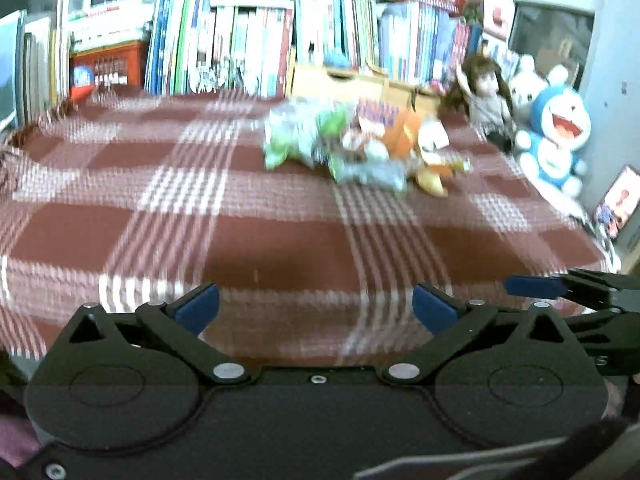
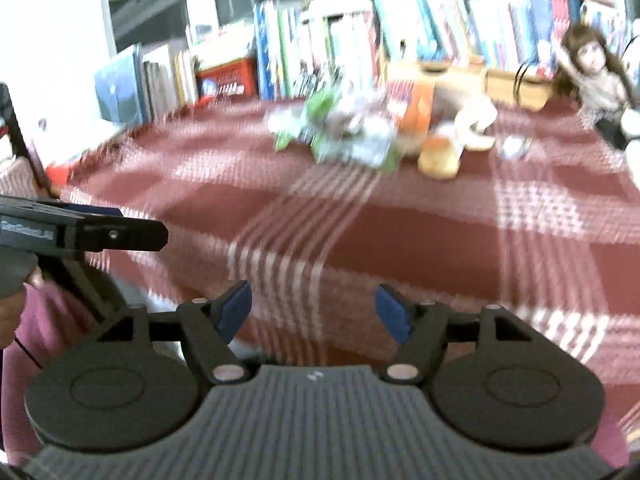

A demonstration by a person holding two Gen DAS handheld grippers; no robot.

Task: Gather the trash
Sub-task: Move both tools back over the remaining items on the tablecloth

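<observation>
My left gripper (image 1: 316, 308) stands released, its blue pads (image 1: 198, 308) spread wide with only bare cloth between them. My right gripper (image 2: 314, 312) is also released, pads apart and nothing in its span; from the left wrist view its fingers poke in at the right edge. Both hover over the near part of the desk, which is covered by a red and white checked cloth (image 1: 280, 240).

The trash (image 1: 352, 148) lies well apart from both tools, toward the far edge of the desk: a blurred heap of green, clear and orange wrappers, with a small yellowish lump (image 2: 438, 158) at its right side. Behind it a row of books (image 1: 248, 44) lines the far edge. A doll (image 1: 484, 96) and a blue plush toy (image 1: 556, 136) sit toward the far right corner.
</observation>
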